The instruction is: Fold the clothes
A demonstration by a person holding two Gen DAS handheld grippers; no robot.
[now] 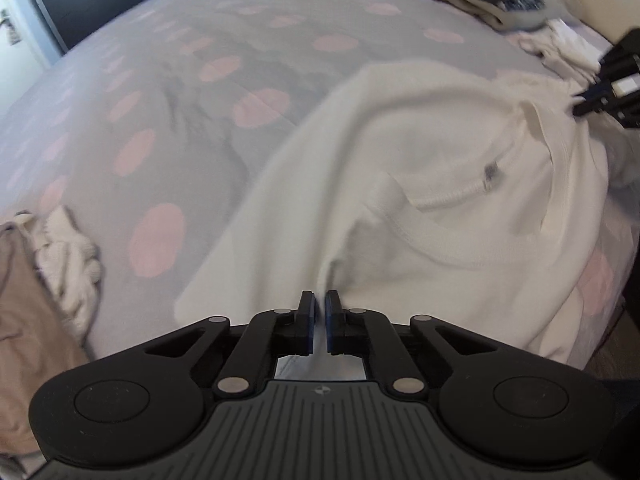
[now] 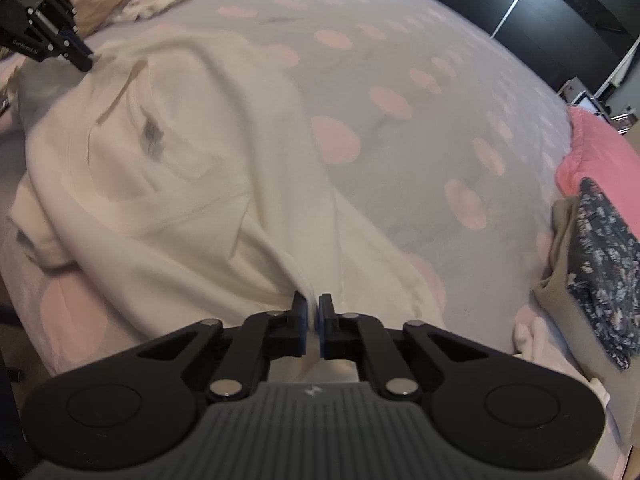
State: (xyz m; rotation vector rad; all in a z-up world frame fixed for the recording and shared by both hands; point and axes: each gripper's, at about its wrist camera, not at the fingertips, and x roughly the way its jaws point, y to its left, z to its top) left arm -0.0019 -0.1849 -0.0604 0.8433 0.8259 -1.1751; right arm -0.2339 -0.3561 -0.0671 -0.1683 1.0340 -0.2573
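A white sweatshirt [image 1: 420, 184] lies spread and rumpled on the bed, its collar and grey neck label facing up. My left gripper [image 1: 320, 300] is shut on one edge of the white sweatshirt, and cloth bunches between the blue pads. In the right wrist view the same white sweatshirt [image 2: 192, 184] stretches away to the left, and my right gripper [image 2: 313, 304] is shut on its opposite edge. Each gripper shows in the other's view: the right gripper [image 1: 580, 110] at the far right, the left gripper [image 2: 86, 62] at the upper left, both pinching the cloth.
The bed cover [image 1: 200, 92] is grey with pink dots. Folded clothes [image 2: 592, 264], floral on khaki, are stacked beside a pink garment [image 2: 592, 152]. A beige and white heap [image 1: 48, 256] lies at the bed's other side. Dark cabinets [image 2: 540, 8] stand behind.
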